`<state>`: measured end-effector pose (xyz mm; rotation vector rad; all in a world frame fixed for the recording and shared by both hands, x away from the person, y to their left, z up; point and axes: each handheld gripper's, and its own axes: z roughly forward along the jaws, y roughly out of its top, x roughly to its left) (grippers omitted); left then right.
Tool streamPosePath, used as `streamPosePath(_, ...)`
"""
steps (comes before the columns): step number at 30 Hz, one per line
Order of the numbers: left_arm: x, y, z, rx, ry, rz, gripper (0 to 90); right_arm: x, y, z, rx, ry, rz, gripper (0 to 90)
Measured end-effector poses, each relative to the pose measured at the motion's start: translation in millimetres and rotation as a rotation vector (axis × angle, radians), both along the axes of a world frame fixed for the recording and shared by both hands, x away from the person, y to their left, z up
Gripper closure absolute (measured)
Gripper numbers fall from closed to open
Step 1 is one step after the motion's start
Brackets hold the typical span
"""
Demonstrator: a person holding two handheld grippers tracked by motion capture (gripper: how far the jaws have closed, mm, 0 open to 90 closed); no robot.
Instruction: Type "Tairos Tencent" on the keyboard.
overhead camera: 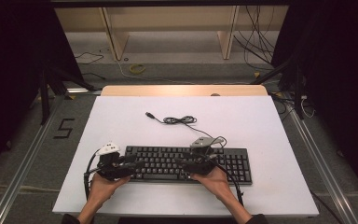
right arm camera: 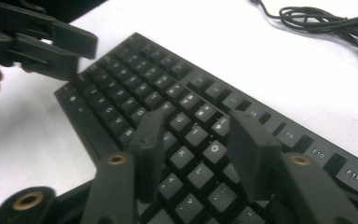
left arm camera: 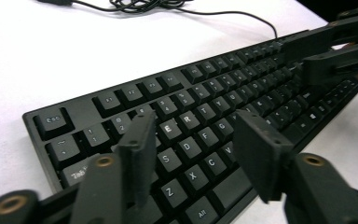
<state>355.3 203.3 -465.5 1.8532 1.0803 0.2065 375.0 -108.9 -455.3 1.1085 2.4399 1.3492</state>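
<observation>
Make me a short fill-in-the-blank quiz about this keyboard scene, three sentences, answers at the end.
1. The black keyboard lies on a ____ table.
2. Its loose cable lies coiled on the table ____ the keyboard, on the side away from the person.
3. The jaws of the left gripper and the right gripper both stand ____, with nothing between them.

Answers: white; beyond; open

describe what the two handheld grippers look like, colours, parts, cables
Both are black. The left gripper carries a pale three-cornered plate on top, the right gripper a grey one. Each has two flat, squarish matte black jaws on black link arms with brass-coloured pivot rings, as on the left gripper in its own view. A black cable trails from each. Dark sleeve cuffs show at the bottom edge.
</observation>
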Motion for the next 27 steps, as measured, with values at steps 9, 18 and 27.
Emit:
streamPosePath(9, 3.4, -3.8, -2.0, 0.035, 0.008, -0.009, 68.2, -7.8, -3.7, 5.9, 0.020, -0.009, 0.002, 44.5)
streamPosePath(18, 6.5, -8.5, -3.7, 0.068, 0.025, -0.026, 81.8, -12.7, -6.2, 5.9, 0.024, -0.011, 0.011, 41.4)
streamPosePath(27, 10.4, -12.6, -7.2, 0.114, 0.040, -0.026, 89.3, -18.2, -6.4, 5.8, 0.032, -0.019, 0.025, 38.3)
